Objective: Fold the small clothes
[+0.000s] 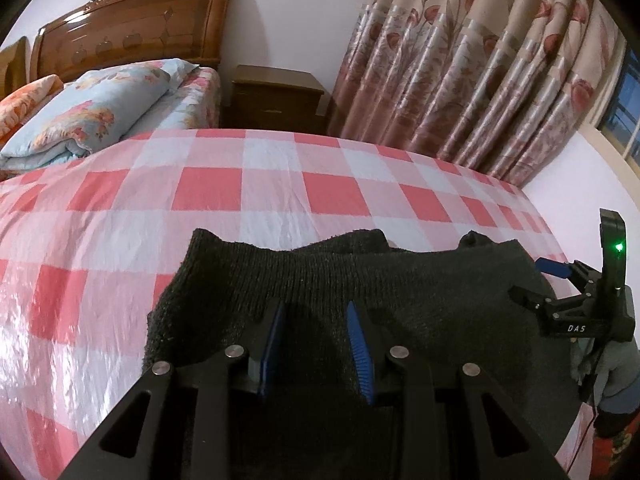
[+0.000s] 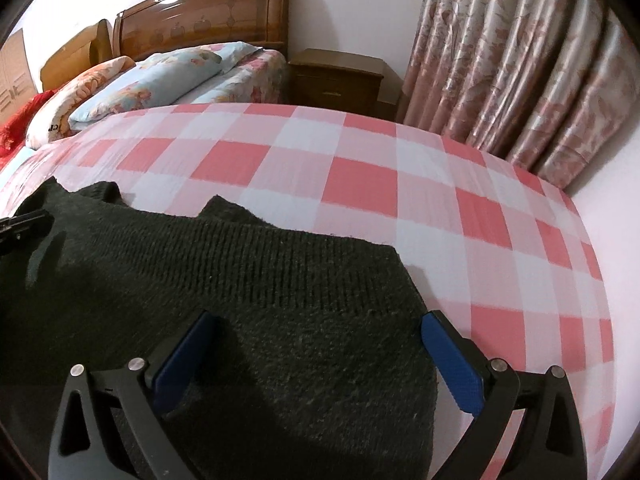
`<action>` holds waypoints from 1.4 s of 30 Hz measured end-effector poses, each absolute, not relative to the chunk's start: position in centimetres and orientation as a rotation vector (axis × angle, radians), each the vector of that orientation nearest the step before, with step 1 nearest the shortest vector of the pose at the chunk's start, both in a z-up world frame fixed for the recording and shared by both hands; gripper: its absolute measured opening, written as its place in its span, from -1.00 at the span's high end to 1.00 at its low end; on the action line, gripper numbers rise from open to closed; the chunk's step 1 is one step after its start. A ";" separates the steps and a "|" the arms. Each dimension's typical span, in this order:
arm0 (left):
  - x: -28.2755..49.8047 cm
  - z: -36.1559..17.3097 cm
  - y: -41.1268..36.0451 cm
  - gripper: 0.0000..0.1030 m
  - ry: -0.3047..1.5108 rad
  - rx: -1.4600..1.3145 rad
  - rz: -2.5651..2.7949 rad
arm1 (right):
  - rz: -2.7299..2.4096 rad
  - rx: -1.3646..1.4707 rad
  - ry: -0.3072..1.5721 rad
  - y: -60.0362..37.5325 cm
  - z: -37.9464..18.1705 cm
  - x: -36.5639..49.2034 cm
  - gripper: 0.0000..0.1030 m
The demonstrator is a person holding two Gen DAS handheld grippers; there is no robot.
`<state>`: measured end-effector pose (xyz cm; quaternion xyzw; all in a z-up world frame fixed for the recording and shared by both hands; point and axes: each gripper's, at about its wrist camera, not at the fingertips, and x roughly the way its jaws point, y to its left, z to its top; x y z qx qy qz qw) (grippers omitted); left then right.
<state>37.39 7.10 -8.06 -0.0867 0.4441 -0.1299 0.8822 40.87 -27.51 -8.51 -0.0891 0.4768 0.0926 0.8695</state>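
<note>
A dark knitted garment point(image 1: 340, 276) lies flat on the pink-and-white checked cloth point(image 1: 240, 184), its ribbed edge away from me. My left gripper point(image 1: 316, 308) hovers over its left part with the blue pads apart and nothing between them. My right gripper point(image 2: 320, 320) is wide open over the garment's point(image 2: 240, 280) right part, its right finger point(image 2: 448, 356) at the garment's right edge. In the left wrist view the right gripper point(image 1: 536, 276) shows at the garment's right side. In the right wrist view the left gripper's tip point(image 2: 24, 220) shows at the far left.
The checked cloth point(image 2: 380, 184) covers the work surface. Behind it stand a bed with folded quilts point(image 1: 88, 108), a wooden headboard point(image 1: 132, 24), a nightstand point(image 1: 276, 96) and floral curtains point(image 1: 480, 64). A white wall point(image 2: 616, 280) lies to the right.
</note>
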 end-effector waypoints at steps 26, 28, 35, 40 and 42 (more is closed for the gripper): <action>33.8 -7.3 9.0 0.61 0.935 -0.292 -0.267 | 0.160 -0.044 1.060 -30.4 -7.9 36.1 -1.00; 33.9 -6.6 7.3 0.61 0.949 -0.253 -0.216 | 0.128 -0.100 1.029 -28.8 -7.1 35.9 -1.00; 31.8 -5.0 -0.9 0.56 0.908 -0.015 -0.251 | 0.413 -0.241 0.949 -19.1 -5.0 32.0 -1.00; 30.9 -6.5 1.2 0.50 0.928 0.006 -0.226 | 0.447 -0.186 0.984 -20.7 -7.1 32.1 -1.00; 30.0 -6.1 3.4 0.50 0.917 -0.008 -0.177 | 0.359 -0.177 0.983 -23.5 -6.6 32.3 -1.00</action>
